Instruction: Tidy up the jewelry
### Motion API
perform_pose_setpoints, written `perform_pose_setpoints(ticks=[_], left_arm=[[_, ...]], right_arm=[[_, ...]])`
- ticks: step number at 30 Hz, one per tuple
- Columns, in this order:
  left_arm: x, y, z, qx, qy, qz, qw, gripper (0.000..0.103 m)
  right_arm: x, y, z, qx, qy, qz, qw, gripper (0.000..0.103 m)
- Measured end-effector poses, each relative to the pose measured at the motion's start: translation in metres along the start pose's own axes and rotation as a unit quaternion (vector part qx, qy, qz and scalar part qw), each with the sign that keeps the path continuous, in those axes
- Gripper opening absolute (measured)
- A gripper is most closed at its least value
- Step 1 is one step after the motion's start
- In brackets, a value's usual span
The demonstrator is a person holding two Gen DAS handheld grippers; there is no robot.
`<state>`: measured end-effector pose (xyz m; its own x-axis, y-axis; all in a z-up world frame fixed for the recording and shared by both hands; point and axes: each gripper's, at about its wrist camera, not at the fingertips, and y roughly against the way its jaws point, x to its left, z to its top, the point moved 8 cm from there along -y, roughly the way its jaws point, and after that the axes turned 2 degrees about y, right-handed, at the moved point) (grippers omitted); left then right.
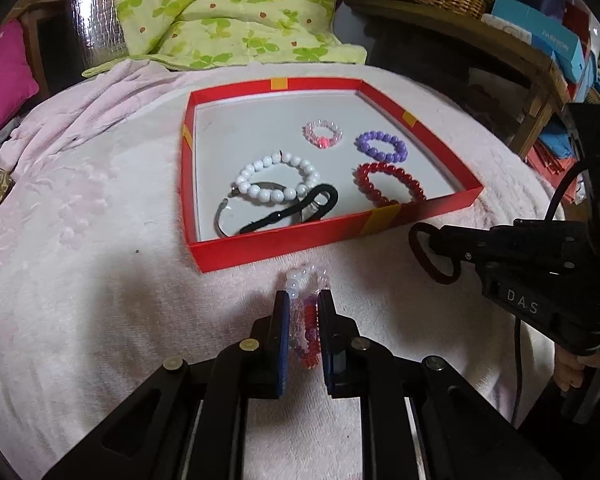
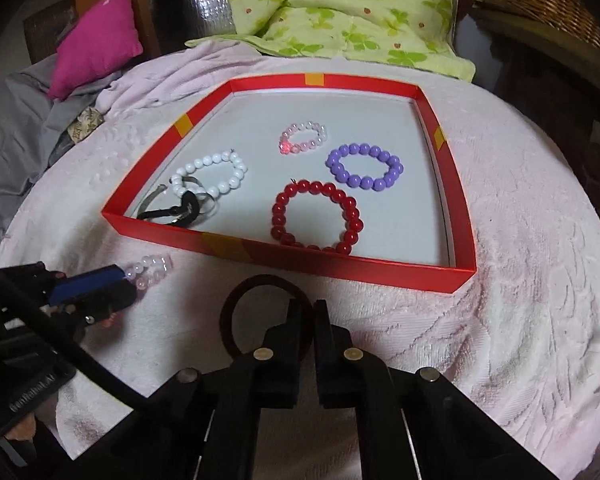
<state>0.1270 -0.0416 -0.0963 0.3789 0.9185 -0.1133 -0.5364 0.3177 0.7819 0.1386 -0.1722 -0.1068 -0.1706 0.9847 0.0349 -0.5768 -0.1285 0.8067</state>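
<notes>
Gripping a clear-and-red beaded bracelet [image 1: 306, 320] at frame bottom centre, the left hand-held gripper [image 1: 304, 312] pinches it upright off the pink blanket [image 1: 100, 240], likely for carrying to the box. The right hand-held gripper [image 2: 307, 320] is clamped on a dark maroon hair tie [image 2: 236, 312], loop hanging left of its fingers. Mid-frame, the red box lid [image 1: 260, 250] serves as the collecting tray: white bead bracelet [image 1: 276, 178], black hair tie [image 1: 296, 208], silver bangle [image 1: 222, 216], red bracelet [image 1: 388, 184], purple bracelet [image 1: 382, 146], pink bracelet [image 1: 323, 134] lie inside. Green quilt [image 1: 220, 12] at top.
</notes>
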Motion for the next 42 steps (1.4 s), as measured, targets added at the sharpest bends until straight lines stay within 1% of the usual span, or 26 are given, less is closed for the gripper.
perform_pose_setpoints(ticks=[3, 6, 10, 12, 13, 14, 15, 16, 18, 19, 21, 22, 23, 24, 25, 26, 30, 33, 37, 39, 42], left_arm=[[0.001, 0.008, 0.002, -0.007, 0.005, -0.011, 0.9999, 0.003], [0.004, 0.013, 0.003, -0.012, 0.004, -0.011, 0.9999, 0.003], [0.014, 0.008, 0.001, -0.001, 0.013, 0.003, 0.9999, 0.004], [0.018, 0.005, -0.001, 0.012, 0.022, 0.002, 0.9997, 0.015], [0.017, 0.003, -0.002, 0.016, 0.030, -0.007, 0.9994, 0.037], [0.016, 0.003, -0.002, 0.016, 0.034, -0.010, 0.9993, 0.066], [0.015, 0.004, -0.002, 0.010, 0.034, -0.008, 0.9993, 0.073], [0.012, 0.006, -0.001, 0.001, 0.028, -0.005, 0.9996, 0.075], [0.004, 0.001, -0.003, 0.005, 0.004, 0.000, 1.0000, 0.075], [0.003, -0.003, -0.004, 0.009, -0.003, 0.008, 0.9999, 0.075], [0.007, -0.020, -0.011, 0.033, -0.008, 0.039, 0.9987, 0.074], [0.008, -0.026, -0.013, 0.039, -0.006, 0.041, 0.9984, 0.066], [0.007, -0.026, -0.011, 0.029, -0.007, 0.043, 0.9986, 0.058], [0.004, -0.025, -0.009, 0.023, -0.014, 0.041, 0.9988, 0.047], [0.002, -0.024, -0.008, 0.021, -0.018, 0.033, 0.9991, 0.023], [0.001, -0.023, -0.008, 0.020, -0.016, 0.030, 0.9992, 0.015], [0.001, -0.017, -0.007, 0.015, -0.012, 0.023, 0.9995, 0.015], [-0.001, -0.004, -0.004, 0.002, -0.004, -0.002, 1.0000, 0.015], [-0.006, 0.010, 0.000, -0.016, 0.002, -0.022, 0.9996, 0.015], [-0.007, 0.017, 0.003, -0.024, -0.001, -0.021, 0.9995, 0.015], [-0.005, 0.021, 0.006, -0.033, -0.003, -0.005, 0.9995, 0.015]], right_arm=[[0.002, 0.011, 0.003, -0.017, -0.003, 0.023, 1.000, 0.006], [0.002, 0.021, 0.008, -0.032, -0.014, 0.046, 0.998, 0.006], [0.002, 0.025, 0.010, -0.035, -0.016, 0.046, 0.998, 0.006], [0.001, 0.022, 0.008, -0.028, -0.016, 0.045, 0.998, 0.006], [0.000, 0.021, 0.007, -0.023, -0.017, 0.044, 0.999, 0.006], [0.000, 0.019, 0.007, -0.020, -0.018, 0.043, 0.999, 0.006], [-0.001, 0.017, 0.006, -0.018, -0.018, 0.042, 0.999, 0.006], [-0.003, 0.017, 0.005, -0.017, -0.020, 0.042, 0.999, 0.006], [-0.005, 0.017, 0.004, -0.016, -0.022, 0.042, 0.999, 0.006], [-0.006, 0.017, 0.003, -0.016, -0.022, 0.041, 0.999, 0.006], [-0.008, 0.018, 0.002, -0.015, -0.024, 0.042, 0.999, 0.006], [-0.008, 0.017, 0.002, -0.014, -0.024, 0.042, 0.999, 0.006], [-0.008, 0.017, 0.001, -0.012, -0.024, 0.041, 0.999, 0.006], [-0.008, 0.016, 0.001, -0.011, -0.025, 0.042, 0.999, 0.006], [-0.008, 0.016, 0.001, -0.010, -0.025, 0.043, 0.999, 0.006], [-0.007, 0.016, 0.001, -0.011, -0.024, 0.043, 0.999, 0.006], [-0.004, 0.019, 0.003, -0.016, -0.020, 0.044, 0.999, 0.006], [-0.002, 0.020, 0.004, -0.018, -0.019, 0.047, 0.999, 0.006], [0.000, 0.023, 0.007, -0.025, -0.019, 0.054, 0.998, 0.006], [0.003, 0.026, 0.008, -0.033, -0.014, 0.061, 0.998, 0.006], [0.008, 0.032, 0.011, -0.047, -0.006, 0.066, 0.997, 0.006]])
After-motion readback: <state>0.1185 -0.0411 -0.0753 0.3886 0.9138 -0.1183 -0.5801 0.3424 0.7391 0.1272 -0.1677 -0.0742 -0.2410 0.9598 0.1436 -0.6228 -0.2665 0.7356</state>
